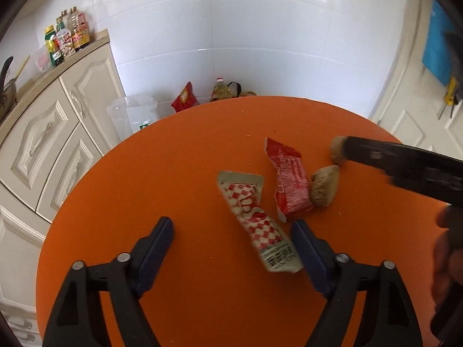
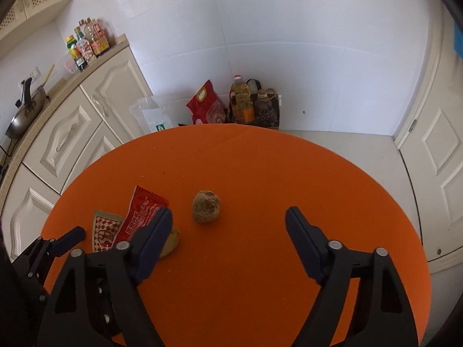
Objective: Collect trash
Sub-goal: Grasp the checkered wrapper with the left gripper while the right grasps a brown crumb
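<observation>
On the round orange table (image 1: 188,173) lie a red-and-white checkered wrapper (image 1: 256,221), a red snack wrapper (image 1: 288,180) and two brown crumpled lumps (image 1: 324,186) (image 1: 337,150). My left gripper (image 1: 233,232) is open and empty, its right finger beside the checkered wrapper's near end. My right gripper (image 2: 228,219) is open and empty, just short of a brown lump (image 2: 206,206). Its left finger covers part of the red wrapper (image 2: 141,217) and another lump (image 2: 170,241). The checkered wrapper (image 2: 105,231) lies left of it.
Cream kitchen cabinets (image 1: 58,133) with bottles (image 1: 68,36) and a pan (image 2: 26,110) stand to the left. On the floor behind the table are a clear plastic bag (image 2: 150,115), a red bag (image 2: 207,105) and an oil bottle (image 2: 241,101). A white door (image 2: 434,156) is at right.
</observation>
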